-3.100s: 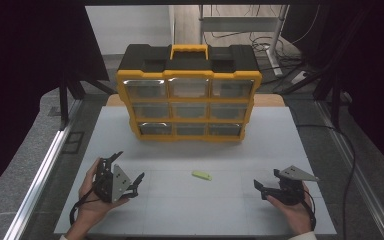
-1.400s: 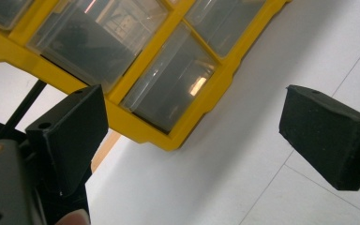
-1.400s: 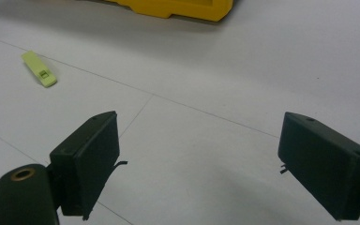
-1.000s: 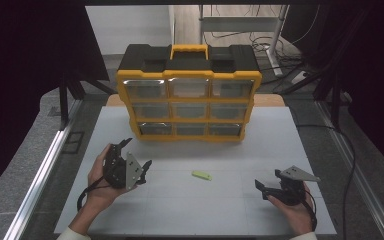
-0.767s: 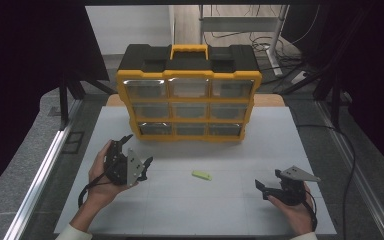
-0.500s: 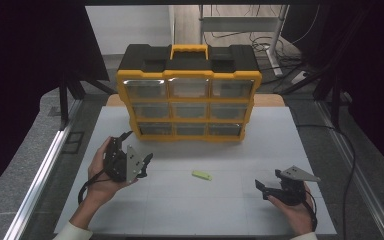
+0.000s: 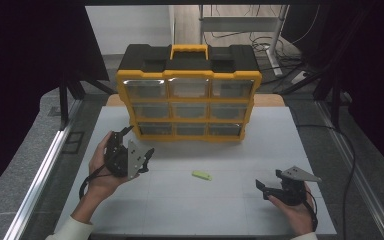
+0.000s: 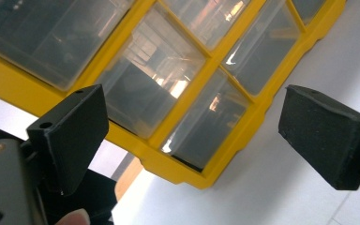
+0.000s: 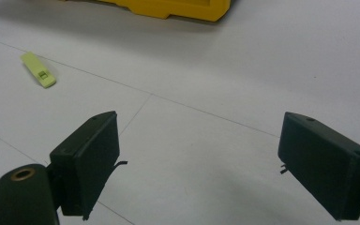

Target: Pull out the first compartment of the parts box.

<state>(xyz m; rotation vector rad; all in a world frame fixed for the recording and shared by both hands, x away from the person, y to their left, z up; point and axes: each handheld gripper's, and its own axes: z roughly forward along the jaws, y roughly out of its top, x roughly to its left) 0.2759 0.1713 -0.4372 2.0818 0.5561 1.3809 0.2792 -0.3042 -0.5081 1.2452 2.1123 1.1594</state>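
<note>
The left gripper (image 7: 136, 145), its blocky matte jaws spread empty, points at the yellow-framed drawer cabinet (image 7: 188, 97) with clear plastic drawers. The right gripper (image 7: 266, 186) rests wide apart on the smooth white table (image 7: 280, 135), near a flat green clip (image 7: 201, 175).

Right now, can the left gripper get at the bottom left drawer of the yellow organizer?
Probably yes. The left gripper hovers open just in front of the organizer, its jaws pointed at the bottom left drawer, and nothing lies between them. The small green piece lies off to the side.
</note>
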